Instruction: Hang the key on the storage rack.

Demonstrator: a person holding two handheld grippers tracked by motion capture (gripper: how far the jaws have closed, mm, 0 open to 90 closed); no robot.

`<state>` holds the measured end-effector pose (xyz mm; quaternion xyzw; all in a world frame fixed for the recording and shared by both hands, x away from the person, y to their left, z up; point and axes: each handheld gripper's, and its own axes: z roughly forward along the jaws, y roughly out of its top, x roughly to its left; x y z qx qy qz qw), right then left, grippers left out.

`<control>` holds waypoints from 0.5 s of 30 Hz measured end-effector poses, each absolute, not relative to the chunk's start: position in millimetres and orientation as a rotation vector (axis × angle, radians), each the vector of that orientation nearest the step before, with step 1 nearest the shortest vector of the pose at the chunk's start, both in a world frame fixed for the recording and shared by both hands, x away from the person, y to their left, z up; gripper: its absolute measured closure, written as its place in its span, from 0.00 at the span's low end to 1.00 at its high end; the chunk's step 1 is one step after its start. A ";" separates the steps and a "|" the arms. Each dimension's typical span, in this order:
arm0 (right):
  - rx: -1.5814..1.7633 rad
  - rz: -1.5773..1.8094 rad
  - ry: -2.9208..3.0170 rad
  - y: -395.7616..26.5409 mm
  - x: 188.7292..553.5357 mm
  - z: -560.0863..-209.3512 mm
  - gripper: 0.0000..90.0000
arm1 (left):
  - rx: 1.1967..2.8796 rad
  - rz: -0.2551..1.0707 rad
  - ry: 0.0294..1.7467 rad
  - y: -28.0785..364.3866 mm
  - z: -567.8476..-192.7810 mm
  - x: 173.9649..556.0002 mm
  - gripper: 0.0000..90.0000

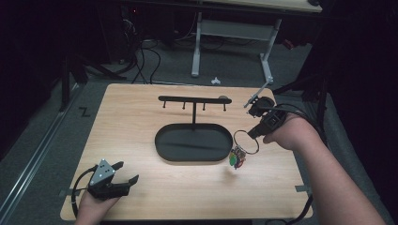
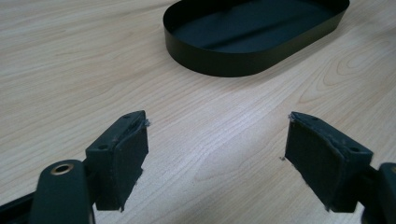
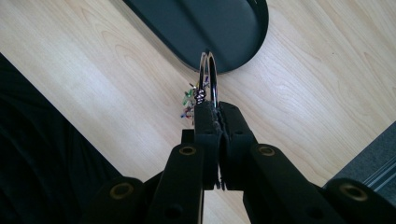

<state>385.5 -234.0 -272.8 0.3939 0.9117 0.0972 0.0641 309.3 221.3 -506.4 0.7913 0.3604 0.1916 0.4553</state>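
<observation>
Metal key ring [image 1: 246,141], thin silver loop with a multicoloured charm cluster [image 1: 237,158] hanging under it, is pinched in the right gripper [image 1: 253,133], jaws clamped flat together on the ring's edge; right gripper view shows the ring [image 3: 209,77] standing edge-on straight out of the closed pads, charm bits [image 3: 188,102] dangling to the left of it. Ring sits in the air above the wooden table [image 1: 141,187], just off the right end of the black oval tray [image 1: 162,152], charm hanging low near the tabletop, not clearly touching it. Right hand [image 1: 291,136] comes in from the right side, gripper pointing left toward the tray. Tray carries a post with a black hook bar [image 1: 193,99] across the top, small pegs hanging under it, bar at the far side of the tray and well apart from the ring. Left gripper [image 1: 126,172] rests at the near left corner of the table, grey plate on top, jaws spread wide with nothing between them; left gripper view shows bare wood between the two black pads [image 2: 122,154] and the tray [image 2: 224,65] farther off. Left hand [image 1: 94,208] at the near edge.
</observation>
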 end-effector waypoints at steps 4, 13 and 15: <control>1.170 0.297 2.764 -231.8 390.8 -272.3 0.97 | 1.947 0.453 0.896 221.4 -508.1 310.6 0.24; 1.184 0.300 2.773 -224.0 403.9 -274.5 0.97 | 1.941 0.456 0.888 221.7 -508.1 313.2 0.24; 1.175 0.294 2.783 -221.4 406.1 -274.5 0.97 | 1.941 0.453 0.888 221.1 -508.0 314.6 0.24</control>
